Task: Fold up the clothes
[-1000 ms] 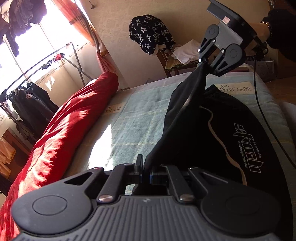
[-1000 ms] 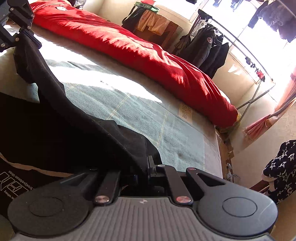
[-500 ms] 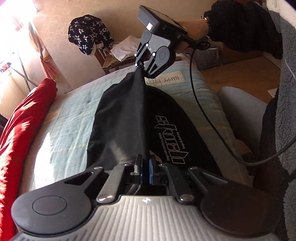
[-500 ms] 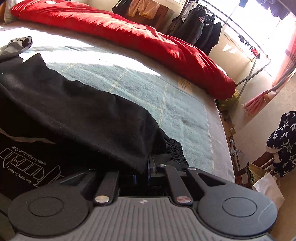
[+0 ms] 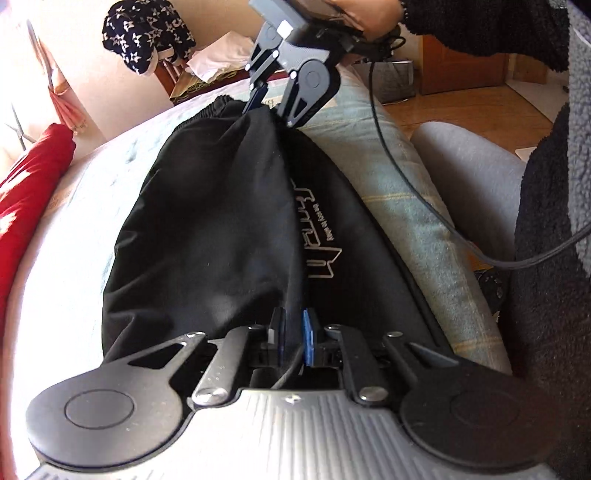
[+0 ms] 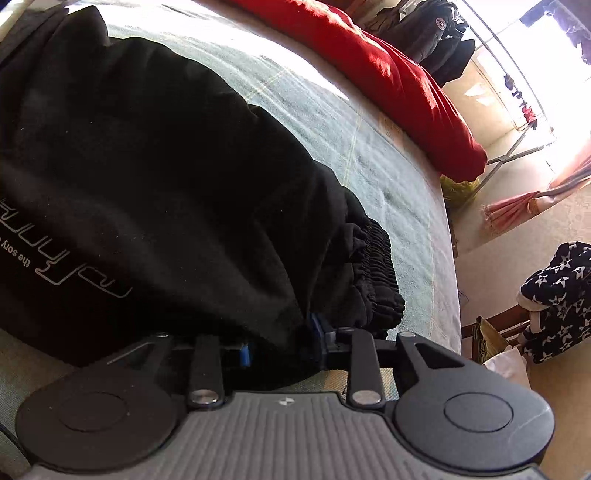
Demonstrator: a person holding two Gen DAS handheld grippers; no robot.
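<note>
Now both grippers' jaws have just been opening: left gripper (image 5: 294, 341) narrowly, right gripper (image 6: 282, 338) wider, soft black trousers (image 5: 207, 236) between. Limp, light cloth; take it by the gathered waistband (image 6: 376, 273) at right.

Black fleece sleeve (image 5: 517, 29), black linkage gripper (image 5: 293, 341) with blue pads, silver screws.

Matt black cloth trousers (image 5: 221, 221)

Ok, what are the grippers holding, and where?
Nothing gripped now: both jaws have just been opening, with the black garment edge between them: right gripper near the elastic band, left gripper opposite.
</note>
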